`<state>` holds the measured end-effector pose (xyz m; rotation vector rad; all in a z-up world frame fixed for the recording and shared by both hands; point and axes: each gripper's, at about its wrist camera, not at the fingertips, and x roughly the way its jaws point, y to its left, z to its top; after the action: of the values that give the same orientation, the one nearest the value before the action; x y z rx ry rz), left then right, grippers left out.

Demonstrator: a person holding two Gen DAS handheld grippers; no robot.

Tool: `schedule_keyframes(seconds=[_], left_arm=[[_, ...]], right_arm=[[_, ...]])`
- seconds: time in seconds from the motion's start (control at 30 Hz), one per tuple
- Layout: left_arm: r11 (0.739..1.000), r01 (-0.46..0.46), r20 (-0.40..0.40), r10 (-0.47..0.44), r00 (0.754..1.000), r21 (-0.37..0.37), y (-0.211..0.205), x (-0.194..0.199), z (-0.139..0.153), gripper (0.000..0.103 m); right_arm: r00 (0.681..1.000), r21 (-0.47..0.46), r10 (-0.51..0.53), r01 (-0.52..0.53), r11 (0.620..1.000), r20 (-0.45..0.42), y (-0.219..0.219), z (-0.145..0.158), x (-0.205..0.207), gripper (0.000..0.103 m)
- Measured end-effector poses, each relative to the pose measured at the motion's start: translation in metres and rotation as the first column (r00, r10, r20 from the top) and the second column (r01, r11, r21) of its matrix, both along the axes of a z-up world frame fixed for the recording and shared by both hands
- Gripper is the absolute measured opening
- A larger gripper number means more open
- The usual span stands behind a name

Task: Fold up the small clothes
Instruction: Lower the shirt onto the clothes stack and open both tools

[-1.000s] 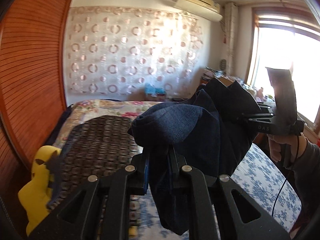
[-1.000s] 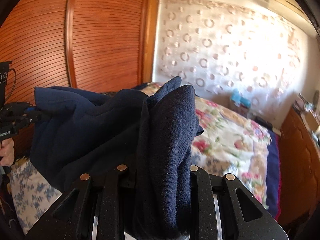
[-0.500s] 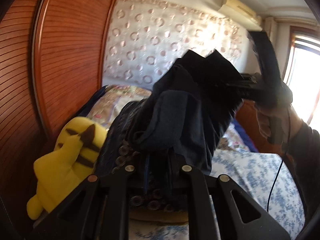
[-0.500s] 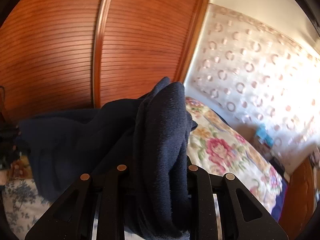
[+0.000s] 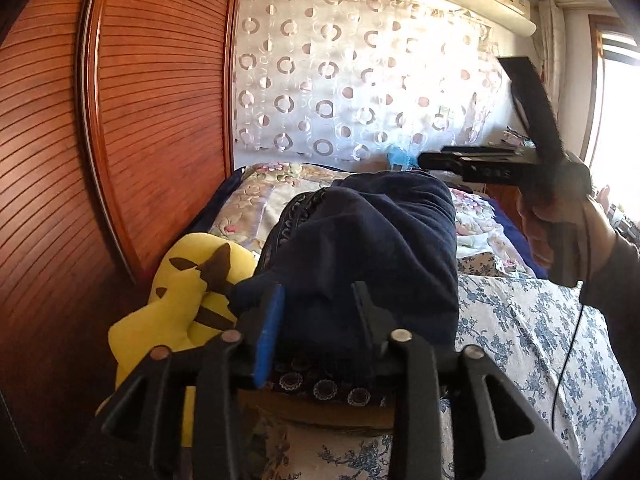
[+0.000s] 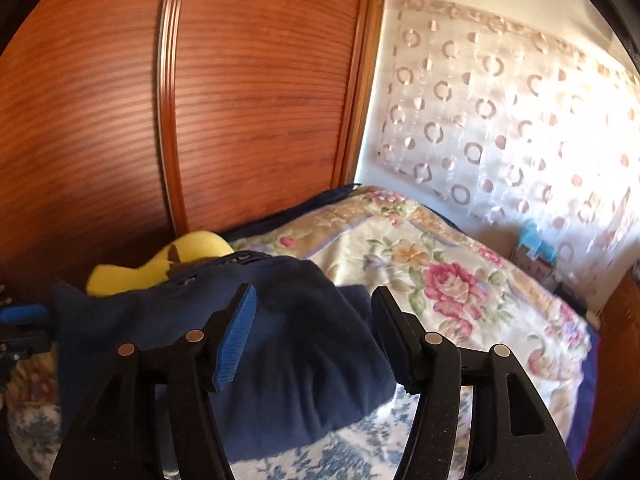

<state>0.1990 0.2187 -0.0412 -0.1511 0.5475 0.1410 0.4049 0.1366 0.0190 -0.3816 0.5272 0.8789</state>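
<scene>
Floral bed [image 6: 460, 272] carries navy garment [image 6: 304, 360] at 6 o'clock; left gripper [image 5: 318, 316] and right gripper [image 6: 316, 336] jaws opening, garment lying between them unpinched.

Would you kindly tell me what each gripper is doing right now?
Left gripper: opening, navy garment between its fingers, not gripped.
Right gripper: opening, the garment released below it.

The folded garment [image 5: 372, 248] lies on a patterned cushion [image 5: 320, 388] on the bed [image 5: 520, 320]. A plush toy [image 5: 188, 292] sits at its nine o'clock, touching it, against the wardrobe [image 5: 120, 120]. A floral quilt [image 6: 420, 264] lies toward one o'clock, the curtain [image 5: 360, 80] behind at twelve.
</scene>
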Motion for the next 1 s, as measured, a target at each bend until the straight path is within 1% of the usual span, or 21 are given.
schedule_keyframes(seconds=[0.07, 0.13, 0.17, 0.33, 0.43, 0.6, 0.7, 0.8, 0.87, 1.0], left_arm=[[1.000, 0.004, 0.007, -0.005, 1.000, 0.011, -0.002, -0.002, 0.002, 0.041], [1.000, -0.003, 0.015, 0.003, 1.000, 0.022, -0.003, -0.005, 0.006, 0.051], [1.000, -0.005, 0.021, 0.005, 1.000, 0.025, -0.003, -0.007, 0.007, 0.053], [0.999, -0.023, 0.033, 0.022, 0.999, 0.042, -0.002, -0.012, 0.013, 0.054], [0.999, -0.027, 0.035, 0.025, 0.999, 0.046, -0.003, -0.014, 0.012, 0.054], [0.998, -0.031, 0.039, 0.029, 0.999, 0.050, -0.001, -0.016, 0.015, 0.054], [0.998, -0.034, 0.047, 0.032, 0.998, 0.057, -0.004, -0.020, 0.017, 0.054], [0.998, -0.030, 0.053, 0.027, 0.998, 0.060, -0.006, -0.024, 0.022, 0.054], [0.998, -0.019, 0.059, 0.015, 0.998, 0.065, -0.011, -0.028, 0.025, 0.054], [0.997, -0.001, 0.066, -0.004, 0.998, 0.076, -0.023, -0.036, 0.032, 0.054]], right_arm=[[0.999, 0.023, 0.021, -0.020, 1.000, -0.042, -0.005, -0.004, -0.003, 0.061], [0.997, 0.026, 0.038, -0.037, 0.999, -0.068, -0.007, -0.012, -0.007, 0.061], [0.997, 0.022, 0.039, -0.038, 0.999, -0.070, -0.008, -0.014, -0.011, 0.061], [0.996, -0.023, 0.038, -0.040, 0.999, -0.082, -0.003, -0.035, -0.013, 0.061], [0.997, -0.048, 0.032, -0.035, 0.998, -0.068, 0.001, -0.044, -0.012, 0.062], [0.997, -0.048, 0.012, -0.016, 0.999, -0.078, 0.000, -0.053, -0.009, 0.064], [0.997, -0.039, -0.005, 0.002, 0.999, -0.076, -0.006, -0.051, -0.013, 0.064], [0.996, -0.009, -0.024, 0.024, 1.000, -0.089, -0.016, -0.045, -0.022, 0.064], [0.995, 0.023, -0.023, 0.025, 0.999, -0.102, -0.028, -0.039, -0.034, 0.064], [0.995, 0.064, -0.027, 0.033, 0.997, -0.100, -0.053, -0.027, -0.059, 0.066]])
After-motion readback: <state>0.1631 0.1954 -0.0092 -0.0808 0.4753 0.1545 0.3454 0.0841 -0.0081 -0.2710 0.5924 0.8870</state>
